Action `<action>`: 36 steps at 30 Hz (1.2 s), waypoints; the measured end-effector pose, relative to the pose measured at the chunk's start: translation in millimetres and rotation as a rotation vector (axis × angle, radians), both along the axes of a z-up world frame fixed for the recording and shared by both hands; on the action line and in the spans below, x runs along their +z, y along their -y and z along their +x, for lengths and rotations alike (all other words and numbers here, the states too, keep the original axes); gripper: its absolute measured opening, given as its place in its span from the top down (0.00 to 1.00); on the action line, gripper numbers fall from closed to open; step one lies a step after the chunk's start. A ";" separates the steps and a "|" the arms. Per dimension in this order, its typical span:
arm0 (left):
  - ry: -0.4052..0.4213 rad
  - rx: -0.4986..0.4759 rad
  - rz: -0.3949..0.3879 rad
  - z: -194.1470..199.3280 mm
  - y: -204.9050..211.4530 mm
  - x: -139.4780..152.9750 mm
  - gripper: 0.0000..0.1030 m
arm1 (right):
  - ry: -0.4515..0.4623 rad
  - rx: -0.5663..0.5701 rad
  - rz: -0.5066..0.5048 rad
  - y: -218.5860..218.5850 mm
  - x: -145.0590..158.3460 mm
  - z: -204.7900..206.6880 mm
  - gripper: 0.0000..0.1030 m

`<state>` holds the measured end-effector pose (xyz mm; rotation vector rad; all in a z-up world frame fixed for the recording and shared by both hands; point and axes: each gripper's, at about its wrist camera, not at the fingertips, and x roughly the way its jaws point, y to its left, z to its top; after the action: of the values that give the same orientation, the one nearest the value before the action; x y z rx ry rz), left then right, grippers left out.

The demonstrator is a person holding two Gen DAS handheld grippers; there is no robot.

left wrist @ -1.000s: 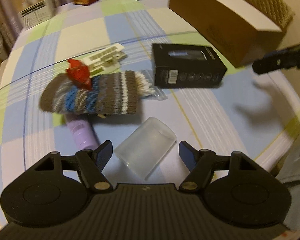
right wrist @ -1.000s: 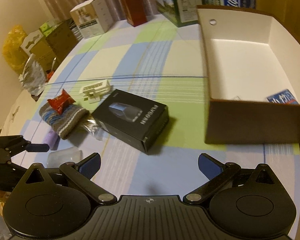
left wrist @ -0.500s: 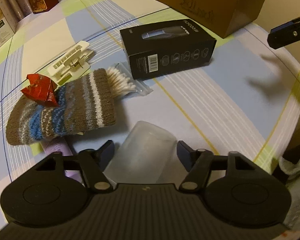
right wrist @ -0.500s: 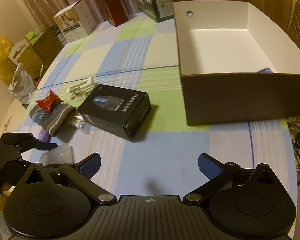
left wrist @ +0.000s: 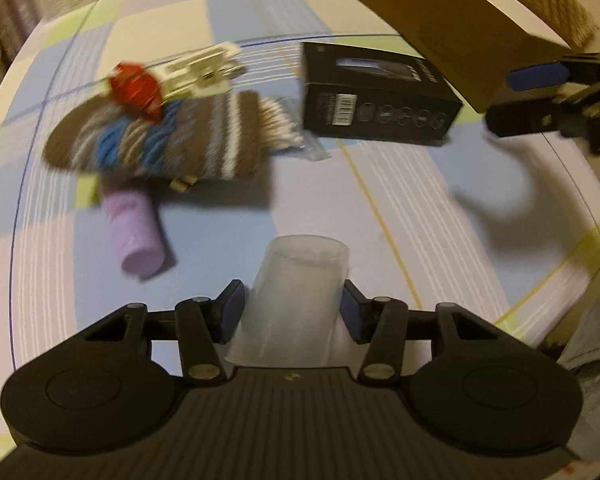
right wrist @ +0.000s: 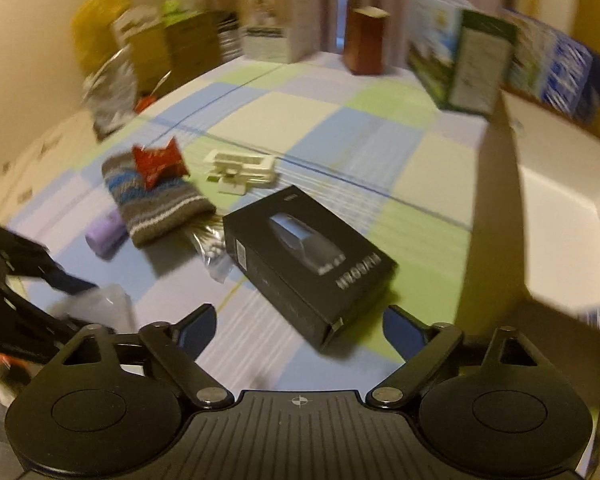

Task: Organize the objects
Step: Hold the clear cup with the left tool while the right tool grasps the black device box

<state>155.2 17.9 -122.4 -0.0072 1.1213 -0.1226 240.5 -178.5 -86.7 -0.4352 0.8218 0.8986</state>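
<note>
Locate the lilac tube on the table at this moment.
In the left wrist view the lilac tube lies left of centre, one end tucked under the striped knit pouch, left of the frosted cup.

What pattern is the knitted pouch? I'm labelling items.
Brown knitted pouch with blue, grey and white stripes; clearest in the left wrist view.

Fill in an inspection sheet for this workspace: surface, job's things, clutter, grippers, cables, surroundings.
Surface: checked tablecloth.
Job's things: frosted plastic cup; black product box; striped knitted pouch carrying a red wrapper; lilac tube; open cardboard box.
Clutter: bagged cotton swabs; white plastic clip.
Grippers: left gripper closing on the cup; right gripper open, narrowing, empty.
Cables: nothing seen.
Surroundings: cartons, curtains.
</note>
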 end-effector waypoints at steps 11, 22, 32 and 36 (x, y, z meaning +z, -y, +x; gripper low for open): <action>0.009 0.176 -0.010 -19.1 -20.7 1.9 0.55 | 0.445 0.346 -0.329 -44.1 -72.6 -20.9 0.30; 0.013 0.207 -0.014 -17.6 -21.8 1.8 0.55 | 0.152 0.171 -0.123 -36.6 -29.9 23.9 0.92; 0.017 0.211 -0.025 -13.3 -24.1 2.1 0.55 | 0.102 0.219 -0.146 -47.4 -13.9 47.8 0.02; 0.024 0.232 -0.035 -13.5 -25.4 2.1 0.55 | 0.084 0.274 -0.224 -65.2 -26.7 64.4 0.02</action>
<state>141.7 43.4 -120.3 -0.1663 1.0860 0.0647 304.9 -113.3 -113.4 -0.7902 0.8006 1.0369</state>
